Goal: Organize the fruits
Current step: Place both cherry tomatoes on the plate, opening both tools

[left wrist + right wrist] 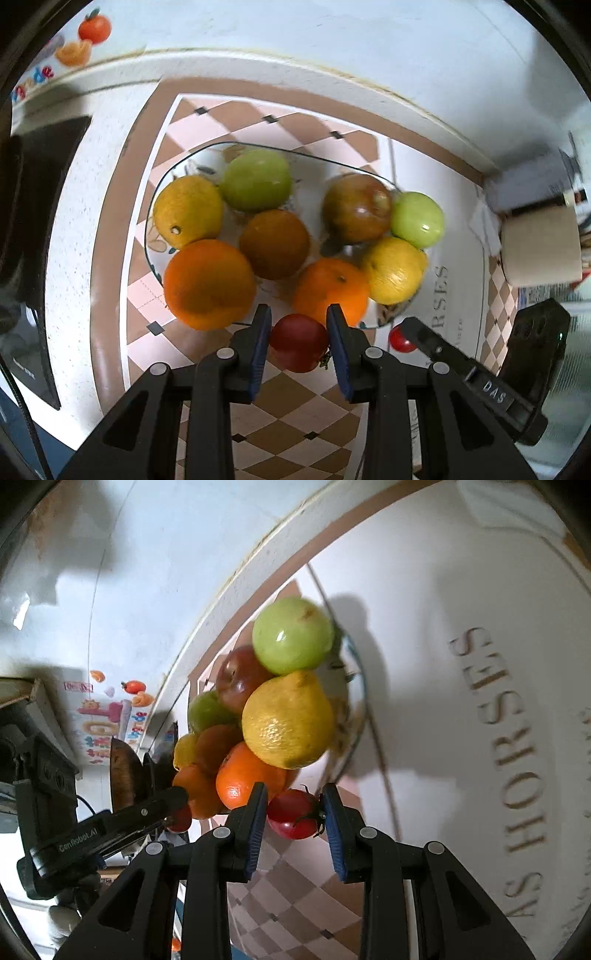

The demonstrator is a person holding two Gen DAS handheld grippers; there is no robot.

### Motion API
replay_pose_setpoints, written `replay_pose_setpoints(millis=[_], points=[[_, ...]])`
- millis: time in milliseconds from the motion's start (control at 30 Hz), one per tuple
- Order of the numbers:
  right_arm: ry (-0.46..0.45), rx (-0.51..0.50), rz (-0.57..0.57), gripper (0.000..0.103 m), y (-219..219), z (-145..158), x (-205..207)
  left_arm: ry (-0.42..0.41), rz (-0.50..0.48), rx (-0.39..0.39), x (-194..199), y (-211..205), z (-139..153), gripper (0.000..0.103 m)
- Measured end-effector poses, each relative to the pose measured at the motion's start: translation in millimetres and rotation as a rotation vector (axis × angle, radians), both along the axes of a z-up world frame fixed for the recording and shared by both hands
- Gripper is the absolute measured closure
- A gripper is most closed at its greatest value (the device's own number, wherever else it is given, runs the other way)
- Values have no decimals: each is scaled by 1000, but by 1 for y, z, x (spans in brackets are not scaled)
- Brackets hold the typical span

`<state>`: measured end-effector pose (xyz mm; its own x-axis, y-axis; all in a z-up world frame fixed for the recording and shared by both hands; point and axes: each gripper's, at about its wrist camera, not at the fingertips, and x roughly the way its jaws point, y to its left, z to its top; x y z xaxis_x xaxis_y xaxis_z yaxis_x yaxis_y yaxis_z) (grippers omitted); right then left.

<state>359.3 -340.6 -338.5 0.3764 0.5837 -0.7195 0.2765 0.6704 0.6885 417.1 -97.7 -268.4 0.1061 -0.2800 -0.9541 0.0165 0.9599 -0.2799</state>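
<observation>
Both claws point steeply down beside the glass plate (pixel 155 192) of apples, oranges and lemons: left claw (pixel 298 345) grips a tomato (pixel 298 347), right claw (pixel 294 814) grips another tomato (pixel 293 814)

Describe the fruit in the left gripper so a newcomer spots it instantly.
Start at the glass bowl of fruit on the checkered tablecloth. Just outside its near rim, the left gripper clamps a small tomato. It is dark red and smaller than the oranges beside it.
</observation>
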Motion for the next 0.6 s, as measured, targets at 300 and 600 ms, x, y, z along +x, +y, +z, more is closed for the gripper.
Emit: replay_pose_setpoints(millis=[300,600], points=[[3,-33,-21,70,19,-7,16,45,20,15,9,-3,-20,74],[2,-97,-29,35,11,11,12,66,12,41,14,-5,-19,71]])
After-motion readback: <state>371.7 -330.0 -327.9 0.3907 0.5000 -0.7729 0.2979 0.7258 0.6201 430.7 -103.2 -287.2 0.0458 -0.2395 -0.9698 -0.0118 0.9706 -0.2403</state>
